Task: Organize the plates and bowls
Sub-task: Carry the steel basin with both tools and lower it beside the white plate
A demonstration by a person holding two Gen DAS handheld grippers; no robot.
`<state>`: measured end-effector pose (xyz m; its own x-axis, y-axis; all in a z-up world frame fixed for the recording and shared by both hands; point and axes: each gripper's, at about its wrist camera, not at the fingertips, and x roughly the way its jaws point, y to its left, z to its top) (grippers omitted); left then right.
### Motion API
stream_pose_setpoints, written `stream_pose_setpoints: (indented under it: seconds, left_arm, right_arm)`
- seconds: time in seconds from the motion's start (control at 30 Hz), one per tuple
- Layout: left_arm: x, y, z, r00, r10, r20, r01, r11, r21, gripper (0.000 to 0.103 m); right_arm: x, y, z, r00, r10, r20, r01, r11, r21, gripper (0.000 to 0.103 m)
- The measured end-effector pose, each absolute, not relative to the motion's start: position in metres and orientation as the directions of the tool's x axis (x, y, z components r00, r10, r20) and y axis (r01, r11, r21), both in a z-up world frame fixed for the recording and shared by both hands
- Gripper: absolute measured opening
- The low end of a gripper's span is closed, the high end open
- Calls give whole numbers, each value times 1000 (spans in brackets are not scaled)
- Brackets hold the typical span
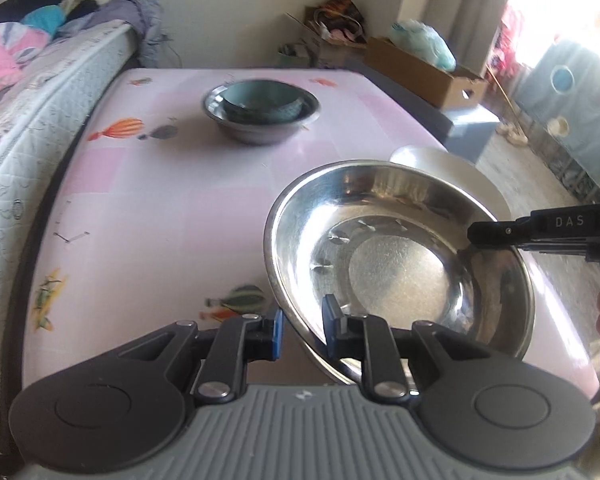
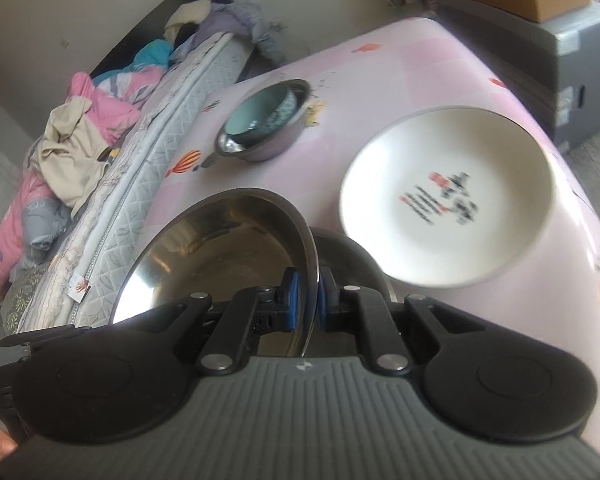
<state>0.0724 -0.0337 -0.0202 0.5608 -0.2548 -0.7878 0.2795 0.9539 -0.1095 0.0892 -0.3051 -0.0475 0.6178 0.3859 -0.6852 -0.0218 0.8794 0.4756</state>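
Two claws are pinching one big shiny round metal bowl (image 1: 400,256) by its thin rim. The left claw (image 1: 302,330) is clamped on the near edge, and the right claw (image 2: 306,294) is clamped on the far side. The bowl is hanging tilted above the pink table (image 1: 160,184), beside a white round plate (image 2: 448,192). Farther off, a small blue-green bowl (image 1: 262,100) is sitting inside a grey metal bowl (image 1: 260,130).

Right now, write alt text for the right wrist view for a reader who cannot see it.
The right gripper pinches the rim of a tilted steel bowl over a pink table. To its right lies a white plate with a printed centre; farther back a teal bowl sits in a smaller steel bowl, with a bed at left.
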Motion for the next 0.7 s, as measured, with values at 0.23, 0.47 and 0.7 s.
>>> stream_pose_setpoints:
  seconds: [0.23, 0.47, 0.7]
  left_arm:
    - [74, -45, -37, 515, -261, -816, 301, 947, -113, 21]
    - [81, -48, -47, 494, -256, -831, 299, 947, -114, 22]
    - [84, -48, -46, 483, -266, -834, 307, 944, -123, 23]
  right_arm:
    - [69, -324, -68, 619, 369, -693, 30, 871, 491, 10]
    - [72, -320, -79, 617, 341, -709, 22, 893, 449, 10]
    - [81, -310, -80, 623, 291, -726, -6, 930, 368, 12]
